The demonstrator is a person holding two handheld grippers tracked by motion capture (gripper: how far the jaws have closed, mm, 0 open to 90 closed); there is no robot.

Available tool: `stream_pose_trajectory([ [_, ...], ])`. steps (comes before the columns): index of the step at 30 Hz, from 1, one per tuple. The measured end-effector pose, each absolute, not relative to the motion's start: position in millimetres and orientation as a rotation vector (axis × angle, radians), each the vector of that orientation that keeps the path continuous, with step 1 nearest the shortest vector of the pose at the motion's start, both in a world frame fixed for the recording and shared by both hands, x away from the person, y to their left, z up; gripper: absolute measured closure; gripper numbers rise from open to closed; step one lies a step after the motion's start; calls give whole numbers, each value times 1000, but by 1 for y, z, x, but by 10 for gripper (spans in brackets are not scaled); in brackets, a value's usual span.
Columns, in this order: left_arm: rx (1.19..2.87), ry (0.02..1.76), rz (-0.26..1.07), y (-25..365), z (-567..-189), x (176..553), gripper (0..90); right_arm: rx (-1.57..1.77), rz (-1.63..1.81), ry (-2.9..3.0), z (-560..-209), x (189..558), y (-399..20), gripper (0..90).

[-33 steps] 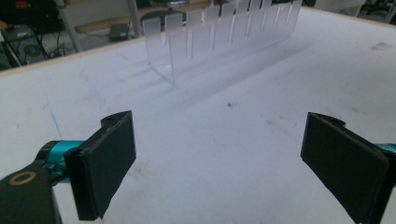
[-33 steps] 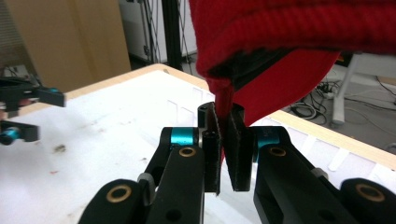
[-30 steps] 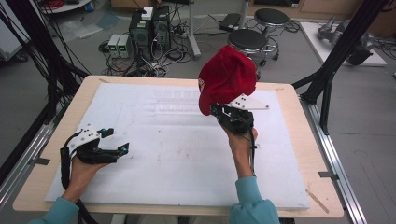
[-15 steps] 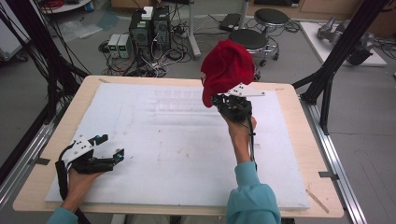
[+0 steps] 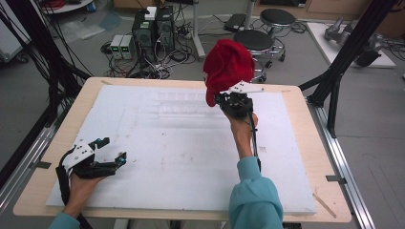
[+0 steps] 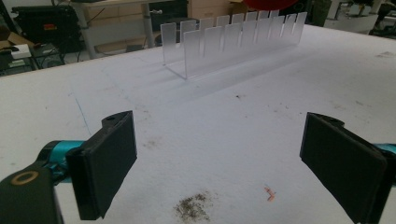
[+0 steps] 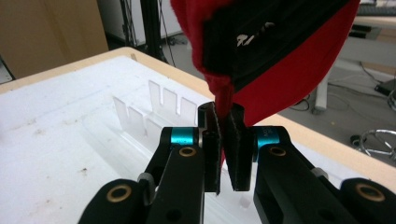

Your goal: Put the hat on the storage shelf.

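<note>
Fingers of the left gripper stand wide and empty, low at the bench near edge. Right gripper has carried the red cap farther across since a second ago, pinching its hem. Cap hangs limp, black lining showing, above the clear slotted rack, suggesting placement is next.

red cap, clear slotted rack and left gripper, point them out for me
red cap (image 5: pixel 228 67), high view, on the crown's fabric
clear slotted rack (image 6: pixel 233 44), left gripper view, on an upright front tab
left gripper (image 5: pixel 111 151), high view, midway between its open fingertips
</note>
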State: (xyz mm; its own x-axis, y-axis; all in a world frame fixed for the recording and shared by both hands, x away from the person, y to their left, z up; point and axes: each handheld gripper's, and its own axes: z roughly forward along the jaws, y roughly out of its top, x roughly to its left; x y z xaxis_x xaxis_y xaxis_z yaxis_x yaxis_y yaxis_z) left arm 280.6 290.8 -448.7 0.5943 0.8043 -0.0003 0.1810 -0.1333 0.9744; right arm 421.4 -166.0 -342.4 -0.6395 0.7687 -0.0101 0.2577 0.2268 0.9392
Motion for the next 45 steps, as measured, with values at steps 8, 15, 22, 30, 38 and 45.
stream_pose_trajectory([
  [8,1653,835,667,290,-449,280,112,951,1419,2047,-350,428,-167,861],
  [15,1652,835,668,290,-449,280,112,946,1397,2066,-354,431,-163,860],
  [22,1652,833,668,290,-449,280,112,959,1376,2087,-358,433,-159,860],
  [30,1650,827,670,291,-449,280,112,991,1345,2115,-367,437,-155,859],
  [38,1639,819,683,291,-449,278,113,984,1342,2136,-369,438,-155,840],
  [45,1641,819,686,291,-449,278,115,1029,1337,2102,-369,438,-155,477],
])
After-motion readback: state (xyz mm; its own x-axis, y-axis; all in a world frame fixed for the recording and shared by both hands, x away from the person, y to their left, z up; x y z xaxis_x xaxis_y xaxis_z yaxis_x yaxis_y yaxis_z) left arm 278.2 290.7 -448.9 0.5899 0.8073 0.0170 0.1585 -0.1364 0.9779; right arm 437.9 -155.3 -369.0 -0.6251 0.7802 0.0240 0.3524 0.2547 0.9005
